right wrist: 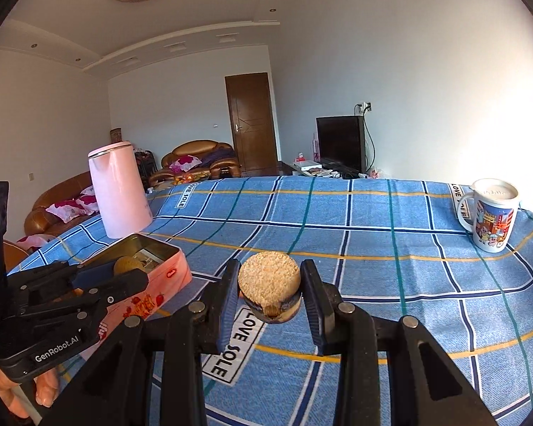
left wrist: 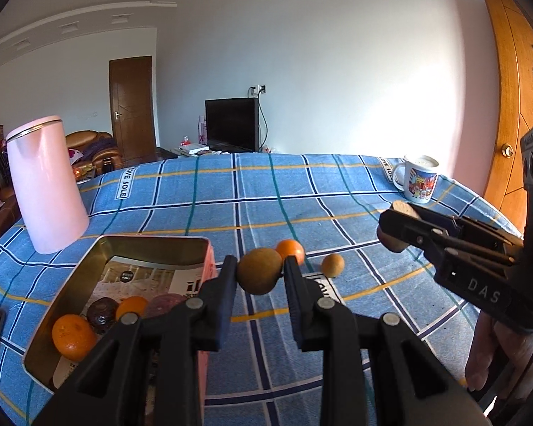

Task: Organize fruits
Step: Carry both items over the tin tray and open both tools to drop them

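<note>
Nearest the left wrist camera, the left gripper (left wrist: 260, 271) was clenched on a round brownish-green fruit (left wrist: 259, 270), held above the blue checked tablecloth (left wrist: 266, 198) just right of the open tin box (left wrist: 206, 248). Inside the box lay an orange (left wrist: 71, 335), a second orange (left wrist: 131, 307) and a dark purple fruit (left wrist: 101, 314) on printed paper. Beyond the held fruit, an orange (left wrist: 290, 250) and a smaller brown fruit (left wrist: 332, 265) rested on the cloth, near each other but apart. The right gripper (right wrist: 269, 289) grasped a round sesame-topped cake (right wrist: 269, 289) above the cloth, right of the box. A pink kettle (left wrist: 44, 184) stood behind the box; a printed mug (left wrist: 418, 179) stood at the far right edge
</note>
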Motion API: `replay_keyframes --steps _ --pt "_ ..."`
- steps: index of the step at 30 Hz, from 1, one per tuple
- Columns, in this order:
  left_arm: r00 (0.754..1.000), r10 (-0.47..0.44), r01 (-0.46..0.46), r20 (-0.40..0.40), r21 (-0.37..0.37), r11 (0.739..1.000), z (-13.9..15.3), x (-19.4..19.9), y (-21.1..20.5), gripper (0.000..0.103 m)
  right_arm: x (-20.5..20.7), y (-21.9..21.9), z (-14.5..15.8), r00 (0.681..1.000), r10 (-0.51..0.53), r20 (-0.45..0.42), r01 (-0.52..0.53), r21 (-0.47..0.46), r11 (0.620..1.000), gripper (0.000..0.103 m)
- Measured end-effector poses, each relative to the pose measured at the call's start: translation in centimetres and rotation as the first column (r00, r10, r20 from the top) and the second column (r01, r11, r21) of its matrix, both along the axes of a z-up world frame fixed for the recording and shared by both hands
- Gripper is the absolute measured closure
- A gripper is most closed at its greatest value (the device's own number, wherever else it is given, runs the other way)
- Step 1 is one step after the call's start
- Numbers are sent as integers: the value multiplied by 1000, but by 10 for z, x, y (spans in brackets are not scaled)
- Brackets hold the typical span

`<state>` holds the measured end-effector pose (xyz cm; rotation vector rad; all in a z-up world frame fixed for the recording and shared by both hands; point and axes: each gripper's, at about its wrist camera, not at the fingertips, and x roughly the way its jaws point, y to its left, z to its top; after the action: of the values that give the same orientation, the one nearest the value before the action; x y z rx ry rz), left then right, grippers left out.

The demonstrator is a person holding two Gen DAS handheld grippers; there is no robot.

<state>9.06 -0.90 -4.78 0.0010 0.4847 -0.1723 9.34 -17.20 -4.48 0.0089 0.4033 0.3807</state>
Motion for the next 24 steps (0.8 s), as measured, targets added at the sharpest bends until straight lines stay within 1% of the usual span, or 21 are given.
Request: replay_keyframes --steps 4,16,24 --pt "1000 24 -24 7 -17 1000 3 -3 16 75 -1 19 3 999 37 2 -37 -3 999 67" --pt "994 112 -111 6 -59 992 -1 -7 65 75 -6 79 18 989 147 18 -146 -35 989 67" --pt "988 157 -156 -3 -88 984 -3 -12 94 75 -8 120 18 977 215 9 -214 -61 975 67"
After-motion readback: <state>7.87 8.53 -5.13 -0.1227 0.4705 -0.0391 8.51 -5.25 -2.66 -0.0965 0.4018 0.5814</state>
